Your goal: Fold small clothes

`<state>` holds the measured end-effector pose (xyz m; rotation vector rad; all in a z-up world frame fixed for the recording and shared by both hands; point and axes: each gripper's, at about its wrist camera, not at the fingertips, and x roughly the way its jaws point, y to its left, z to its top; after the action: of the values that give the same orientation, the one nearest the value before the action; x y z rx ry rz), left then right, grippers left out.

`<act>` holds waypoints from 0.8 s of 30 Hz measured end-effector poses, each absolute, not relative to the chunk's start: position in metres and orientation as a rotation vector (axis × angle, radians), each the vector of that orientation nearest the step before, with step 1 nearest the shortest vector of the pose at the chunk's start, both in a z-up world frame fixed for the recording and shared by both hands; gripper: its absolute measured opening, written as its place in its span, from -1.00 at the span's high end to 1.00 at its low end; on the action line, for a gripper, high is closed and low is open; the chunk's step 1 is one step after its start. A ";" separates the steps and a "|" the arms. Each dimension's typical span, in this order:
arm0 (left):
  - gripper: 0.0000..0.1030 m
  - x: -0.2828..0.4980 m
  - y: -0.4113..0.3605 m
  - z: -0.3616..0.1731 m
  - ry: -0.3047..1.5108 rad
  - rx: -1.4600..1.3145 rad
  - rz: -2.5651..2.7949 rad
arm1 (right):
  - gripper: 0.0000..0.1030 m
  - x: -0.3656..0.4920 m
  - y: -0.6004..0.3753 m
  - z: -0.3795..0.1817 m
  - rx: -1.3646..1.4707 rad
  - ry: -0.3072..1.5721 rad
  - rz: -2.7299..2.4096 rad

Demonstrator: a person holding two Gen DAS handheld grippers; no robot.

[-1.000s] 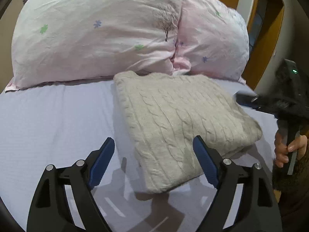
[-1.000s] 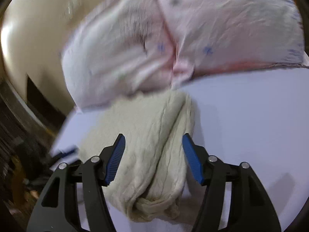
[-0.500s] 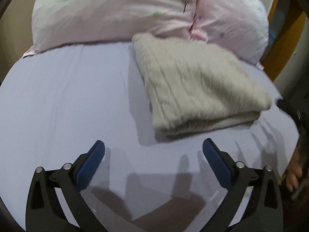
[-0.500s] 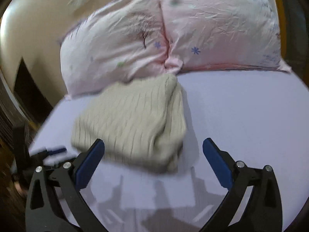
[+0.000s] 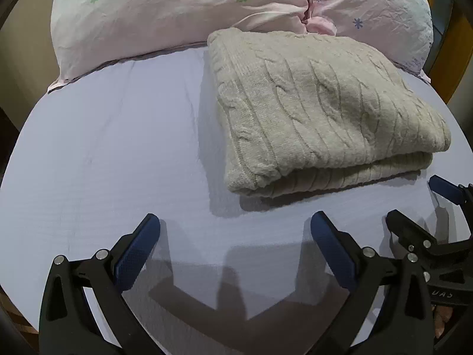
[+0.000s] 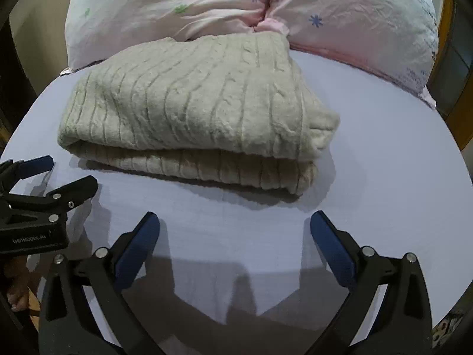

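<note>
Since a second ago, both grippers have been drawn back from the sweater (image 5: pixel 322 109). Then the right gripper's jaws stood narrowly on either side of a bunched edge of the knit; half a second ago they were already spread, and now they are seen wide and empty. The left gripper, which had been hovering over the near corner of the garment, has likewise been pulled away, so that a strip of bare bed sheet (image 5: pixel 103 153) is shown between its fingertips and the cloth.

From this it may be judged that the last fold has been laid and released. The sweater is left as a compact doubled rectangle (two thick layers are visible along the near edge), lying flat on the bed with its far edge touching the pink pillows (image 5: pixel 183 14). In the left wrist view it is placed from 12 to 2 o'clock; in the right wrist view, from 10 to 12 o'clock. The task for this garment appears complete or very nearly so.

The left gripper (image 5: pixel 235 232) is held low over the sheet, levelled forward, jaws wide with nothing between them. The right gripper (image 6: pixel 235 232) is held in a matching pose, just beside it and to its right. Each is glimpsed at the other's frame edge, at 3 and 9 o'clock respectively.
</note>
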<state>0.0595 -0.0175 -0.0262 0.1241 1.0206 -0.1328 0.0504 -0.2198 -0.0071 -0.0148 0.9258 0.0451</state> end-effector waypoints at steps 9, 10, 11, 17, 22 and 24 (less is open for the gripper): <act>-0.97 0.060 -0.018 -0.026 1.039 0.122 -0.120 | -0.97 0.051 -0.217 -0.007 0.001 0.915 0.009; -0.97 0.060 -0.018 -0.026 1.040 0.121 -0.118 | -0.97 0.050 -0.217 -0.008 0.003 0.914 0.005; -0.97 0.060 -0.018 -0.026 1.041 0.120 -0.116 | -0.97 0.050 -0.217 -0.008 0.004 0.913 0.003; -0.97 0.060 -0.016 -0.025 1.037 0.118 -0.113 | -0.97 0.050 -0.217 -0.008 0.003 0.909 0.003; -0.97 0.060 -0.017 -0.025 1.043 0.118 -0.111 | -0.97 0.050 -0.217 -0.008 0.002 0.908 0.004; -0.97 0.061 -0.016 -0.025 1.046 0.119 -0.113 | -0.97 0.050 -0.217 -0.008 0.002 0.908 0.004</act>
<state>0.0605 -0.0162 -0.0253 0.1186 1.0456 -0.1128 0.0499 -0.2171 -0.0078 0.0021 0.9077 0.0042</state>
